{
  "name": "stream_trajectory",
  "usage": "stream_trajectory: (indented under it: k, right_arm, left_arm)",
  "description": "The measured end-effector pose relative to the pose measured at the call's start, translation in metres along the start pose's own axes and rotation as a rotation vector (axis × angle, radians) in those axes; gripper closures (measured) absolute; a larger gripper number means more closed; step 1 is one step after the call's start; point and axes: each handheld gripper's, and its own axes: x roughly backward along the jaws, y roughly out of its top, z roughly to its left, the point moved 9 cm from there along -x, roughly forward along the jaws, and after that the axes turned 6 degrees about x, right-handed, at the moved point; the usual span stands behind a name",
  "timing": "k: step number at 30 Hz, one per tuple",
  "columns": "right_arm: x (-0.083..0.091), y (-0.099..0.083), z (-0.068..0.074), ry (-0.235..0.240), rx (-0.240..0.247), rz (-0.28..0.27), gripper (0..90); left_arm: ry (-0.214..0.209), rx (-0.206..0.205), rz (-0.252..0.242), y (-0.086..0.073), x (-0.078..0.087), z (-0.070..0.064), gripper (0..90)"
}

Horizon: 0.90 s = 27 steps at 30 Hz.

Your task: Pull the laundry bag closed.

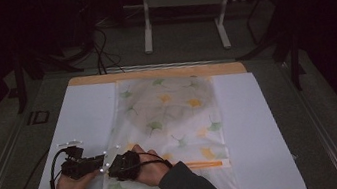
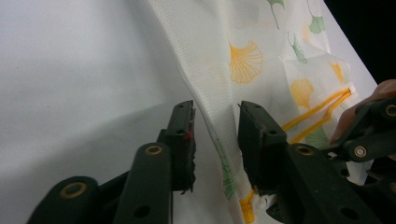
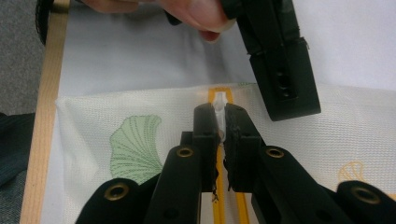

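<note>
A thin white mesh bag with green and yellow leaf prints [image 1: 170,119] lies flat on the white counter [image 1: 84,117], its long side running from near to far. Both claws sit at its near left corner. The right claw [image 3: 221,122] is clenched on the small white zipper pull [image 3: 221,103], at the end of the orange zipper line [image 3: 219,196]. The left claw [image 2: 215,121] is released, with a raised fold of the bag's edge between its jaws, not pinched yet. I think the zipper runs off to the right along the near end [image 1: 207,163]. The high view shows that; the right claw's view shows the pinch.
</note>
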Motion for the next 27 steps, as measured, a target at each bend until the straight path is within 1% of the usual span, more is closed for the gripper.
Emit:
stream_trajectory:
  k: [4, 5, 6, 9, 13, 16, 21, 27]
  right_arm:
    - [-0.0003, 0.0007, 0.0002, -0.002, 0.005, -0.003, 84.4]
    - [-0.0003, 0.0007, 0.0002, -0.002, 0.005, -0.003, 84.4]
    - [-0.0001, 0.0010, 0.0000, -0.004, 0.006, -0.003, 84.4]
    - [0.0010, 0.0019, -0.0008, -0.008, 0.011, -0.006, 84.4]
    - [0.0007, 0.0006, -0.0016, -0.010, 0.010, -0.002, 84.4]
    - [-0.0003, -0.0008, -0.0014, -0.009, 0.010, 0.003, 84.4]
    - [-0.0022, -0.0029, -0.0017, -0.009, 0.006, 0.009, 84.5]
    - [-0.0039, -0.0068, -0.0028, -0.010, 0.002, 0.022, 84.7]
  left_arm:
    - [-0.025, 0.020, 0.011, -0.0007, -0.0026, -0.0025, 70.4]
    - [-0.025, 0.020, 0.011, -0.0007, -0.0026, -0.0025, 70.7]
    - [-0.041, 0.041, 0.014, -0.0015, -0.0037, -0.0021, 70.7]
    - [-0.056, 0.060, 0.027, -0.0034, -0.0046, -0.0015, 75.1]
    - [-0.055, 0.060, 0.044, -0.0052, -0.0053, -0.0023, 81.0]
    - [-0.059, 0.067, 0.047, -0.0056, -0.0043, -0.0025, 87.8]
    - [-0.055, 0.067, 0.055, -0.0060, -0.0031, -0.0027, 88.9]
    - [-0.079, 0.070, 0.061, -0.0062, -0.0005, -0.0041, 89.2]
